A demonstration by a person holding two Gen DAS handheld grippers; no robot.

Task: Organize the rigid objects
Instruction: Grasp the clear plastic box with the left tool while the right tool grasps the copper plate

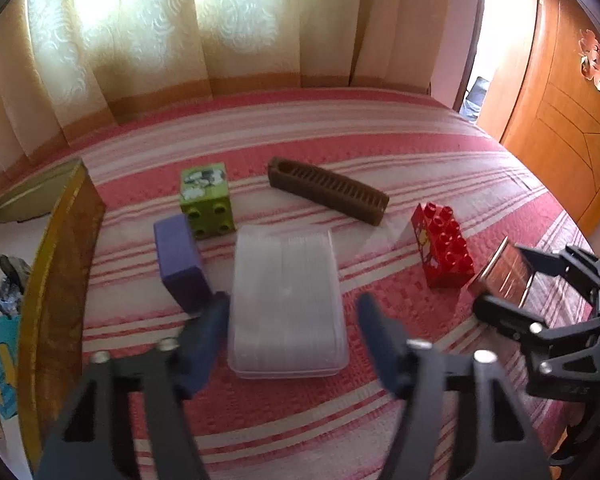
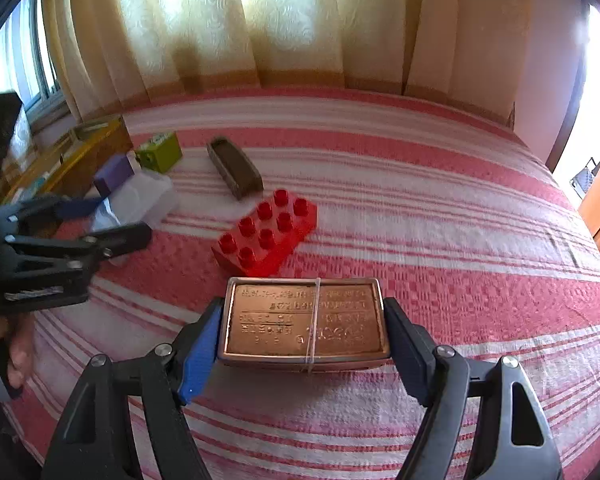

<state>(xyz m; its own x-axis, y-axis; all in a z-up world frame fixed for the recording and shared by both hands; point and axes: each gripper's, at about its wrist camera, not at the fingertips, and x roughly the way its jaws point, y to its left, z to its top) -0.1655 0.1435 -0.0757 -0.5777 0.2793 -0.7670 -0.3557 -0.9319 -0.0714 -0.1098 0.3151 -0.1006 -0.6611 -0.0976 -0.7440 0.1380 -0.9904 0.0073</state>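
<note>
Two grippers are at work on the striped bedspread [image 2: 440,208]. The copper tin [image 2: 305,322] sits squarely between the right gripper [image 2: 302,344] pads, which look pressed on its short sides, probably so it can be lifted flat. The clear plastic box [image 1: 286,302] is straddled by the left gripper [image 1: 294,330]; its left pad is touching, the right one isn't yet. Beyond the tips, a red brick [image 1: 444,246], green block [image 1: 206,200], purple block [image 1: 180,262] and brown rack [image 1: 328,190] are left loose, still to be sorted.
</note>
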